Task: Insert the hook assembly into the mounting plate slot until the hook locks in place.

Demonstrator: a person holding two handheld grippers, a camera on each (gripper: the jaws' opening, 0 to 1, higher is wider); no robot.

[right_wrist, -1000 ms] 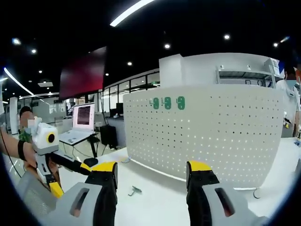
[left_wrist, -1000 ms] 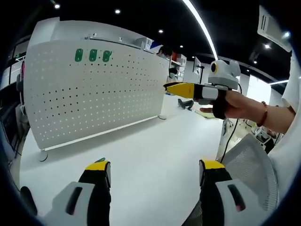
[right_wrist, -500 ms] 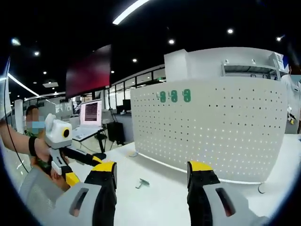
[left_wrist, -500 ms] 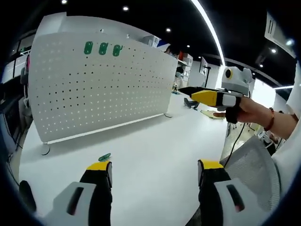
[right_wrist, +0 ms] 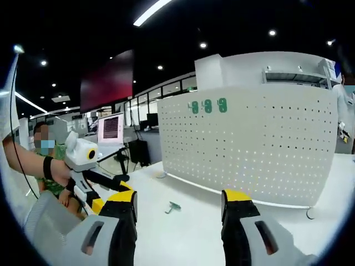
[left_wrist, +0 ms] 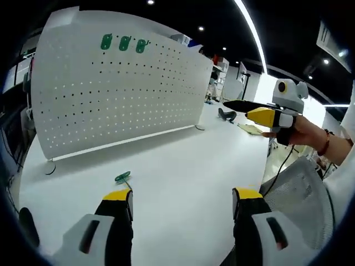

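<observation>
Left tool (left_wrist: 180,200), jaws spread and empty, hangs low over the white table (left_wrist: 183,160); the small green-headed metal hook (left_wrist: 122,177) lies just ahead of its left jaw, before the upright white perforated mounting plate (left_wrist: 116,94). At right, a hand (left_wrist: 302,133) levels the right tool. Right gripper view: right tool (right_wrist: 178,202), likewise agape, faces the plate; hook (right_wrist: 172,207) lies between its jaws' line, left tool (right_wrist: 105,191) alongside.

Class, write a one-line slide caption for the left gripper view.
Open left gripper above a white table, a small green hook lying before the upright pegboard.
</observation>
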